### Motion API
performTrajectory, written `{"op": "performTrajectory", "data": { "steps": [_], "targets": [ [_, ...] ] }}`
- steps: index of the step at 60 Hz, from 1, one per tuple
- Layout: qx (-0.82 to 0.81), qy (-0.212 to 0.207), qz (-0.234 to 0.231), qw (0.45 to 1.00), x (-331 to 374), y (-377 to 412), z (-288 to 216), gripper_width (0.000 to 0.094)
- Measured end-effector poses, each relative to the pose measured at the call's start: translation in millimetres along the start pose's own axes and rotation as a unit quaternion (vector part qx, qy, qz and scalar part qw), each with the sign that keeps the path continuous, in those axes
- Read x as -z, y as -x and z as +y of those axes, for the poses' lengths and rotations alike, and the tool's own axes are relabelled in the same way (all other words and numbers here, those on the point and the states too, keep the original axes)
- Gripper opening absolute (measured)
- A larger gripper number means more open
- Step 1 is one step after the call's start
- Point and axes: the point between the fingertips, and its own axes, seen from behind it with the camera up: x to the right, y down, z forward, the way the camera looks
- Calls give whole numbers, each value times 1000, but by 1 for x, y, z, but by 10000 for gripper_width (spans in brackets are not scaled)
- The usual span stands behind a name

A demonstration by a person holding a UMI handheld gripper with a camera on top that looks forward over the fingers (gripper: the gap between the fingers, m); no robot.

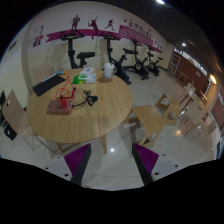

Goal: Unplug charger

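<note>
A round wooden table [100,112] stands ahead of my gripper [112,165], well beyond the fingers. On its far left part lie a red-and-white corded thing [63,99], a dark cable or charger [87,97], an orange item [75,76] and a white box-like thing [108,70]. I cannot tell which is the charger. My fingers with purple pads [78,160] stand wide apart over the shiny floor. Nothing is between them.
Wooden chairs stand at the left [15,118] and right [165,110] of the table. Exercise bikes [130,62] line the far wall under a magenta banner [95,22]. Glossy floor [112,150] lies between me and the table.
</note>
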Motion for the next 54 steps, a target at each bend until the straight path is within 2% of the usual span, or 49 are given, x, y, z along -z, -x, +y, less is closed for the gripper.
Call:
{"op": "performTrajectory", "data": {
  "steps": [21, 42, 54],
  "targets": [
    [20, -33, -28, 999, -18, 33, -14, 854],
    [32, -90, -82, 992, -47, 116, -34, 856],
    [28, -109, -104, 988, -64, 170, -39, 855]
  ]
}}
